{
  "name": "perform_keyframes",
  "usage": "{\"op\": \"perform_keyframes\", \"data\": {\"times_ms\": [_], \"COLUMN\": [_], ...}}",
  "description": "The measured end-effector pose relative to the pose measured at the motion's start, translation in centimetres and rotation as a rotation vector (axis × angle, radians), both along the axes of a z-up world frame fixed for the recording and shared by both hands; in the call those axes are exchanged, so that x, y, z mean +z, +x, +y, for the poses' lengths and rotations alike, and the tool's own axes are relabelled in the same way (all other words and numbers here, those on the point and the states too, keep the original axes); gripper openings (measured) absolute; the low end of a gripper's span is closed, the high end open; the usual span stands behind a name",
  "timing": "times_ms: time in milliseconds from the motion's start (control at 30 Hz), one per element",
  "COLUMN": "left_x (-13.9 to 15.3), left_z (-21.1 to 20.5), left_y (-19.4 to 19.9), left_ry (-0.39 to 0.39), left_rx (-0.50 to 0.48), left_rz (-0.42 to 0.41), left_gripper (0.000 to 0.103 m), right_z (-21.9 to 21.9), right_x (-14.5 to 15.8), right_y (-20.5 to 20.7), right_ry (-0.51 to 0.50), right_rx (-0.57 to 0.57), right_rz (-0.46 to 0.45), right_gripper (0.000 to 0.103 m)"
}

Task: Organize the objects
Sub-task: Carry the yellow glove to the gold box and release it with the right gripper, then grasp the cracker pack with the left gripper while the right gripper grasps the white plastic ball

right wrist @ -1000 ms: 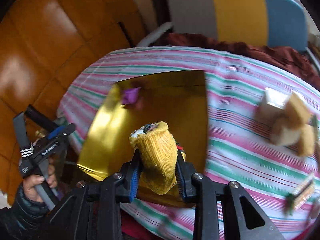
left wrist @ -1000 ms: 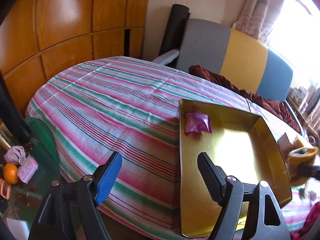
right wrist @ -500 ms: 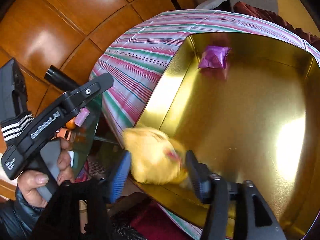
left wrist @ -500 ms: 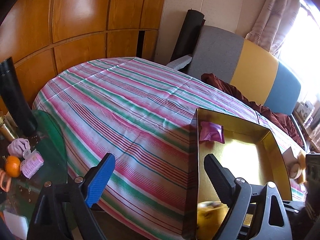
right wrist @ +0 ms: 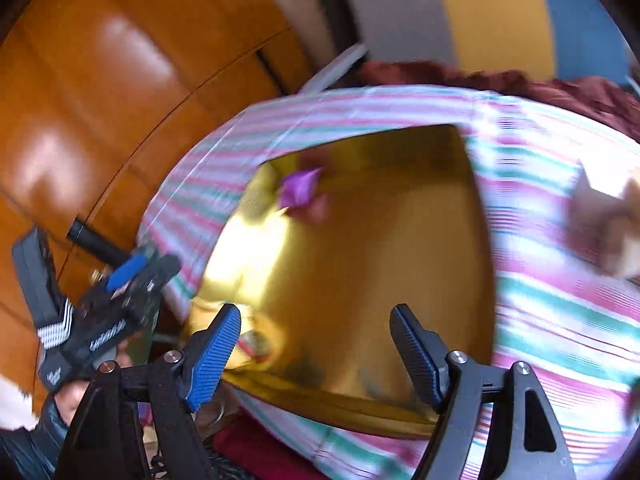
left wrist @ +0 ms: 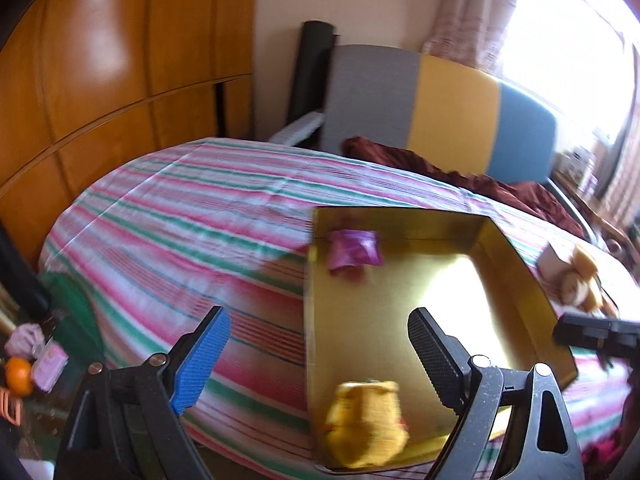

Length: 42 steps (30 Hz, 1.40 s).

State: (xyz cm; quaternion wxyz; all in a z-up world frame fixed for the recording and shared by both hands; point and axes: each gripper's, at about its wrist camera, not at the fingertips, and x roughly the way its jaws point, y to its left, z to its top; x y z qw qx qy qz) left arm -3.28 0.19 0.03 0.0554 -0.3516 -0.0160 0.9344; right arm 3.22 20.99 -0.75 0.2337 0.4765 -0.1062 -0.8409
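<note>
**Sock in the tray**

Sock (left wrist: 366, 424) lies in the near corner of our gold tray (left wrist: 520, 276), with a purple packet (left wrist: 354, 246) at the far corner. Our right gripper (right wrist: 316, 344) has just been opening and holds nothing; our left gripper (left wrist: 320, 356) gapes wide, empty too.

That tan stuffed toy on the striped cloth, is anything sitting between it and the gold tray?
Nothing visible does. The tan stuffed toy lies on the striped cloth just outside the gold tray, beside a small pale box, with only bare cloth between.
</note>
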Motion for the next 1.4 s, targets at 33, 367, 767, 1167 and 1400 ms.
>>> {"op": "perform_keyframes", "data": {"times_ms": [33, 367, 767, 1167, 1400], "left_x": [0.1, 1.8, 1.9, -0.9, -3.0], "left_z": [0.7, 10.0, 23.4, 33.6, 38.8], "left_y": [0.1, 0.7, 3.2, 4.2, 4.3], "left_ry": [0.0, -0.008, -0.051, -0.089, -0.103], "left_rx": [-0.02, -0.288, -0.632, -0.813, -0.911], "left_rz": [0.001, 0.032, 0.024, -0.022, -0.058], "left_gripper": [0.091, 0.091, 0.091, 0.087, 0.08], "right_z": [1.3, 18.4, 35.8, 37.1, 39.6], "right_x": [0.1, 0.9, -2.5, -5.1, -3.5], "right_y": [0.0, 1.7, 3.5, 3.2, 5.2], "right_ry": [0.007, 0.14, 0.41, 0.482, 0.335], "right_rx": [-0.036, -0.427, -0.678, -0.625, -0.764], "right_rz": [0.0, -0.082, -0.417, -0.46, -0.37], "right_gripper": [0.078, 0.078, 0.074, 0.036, 0.036]}}
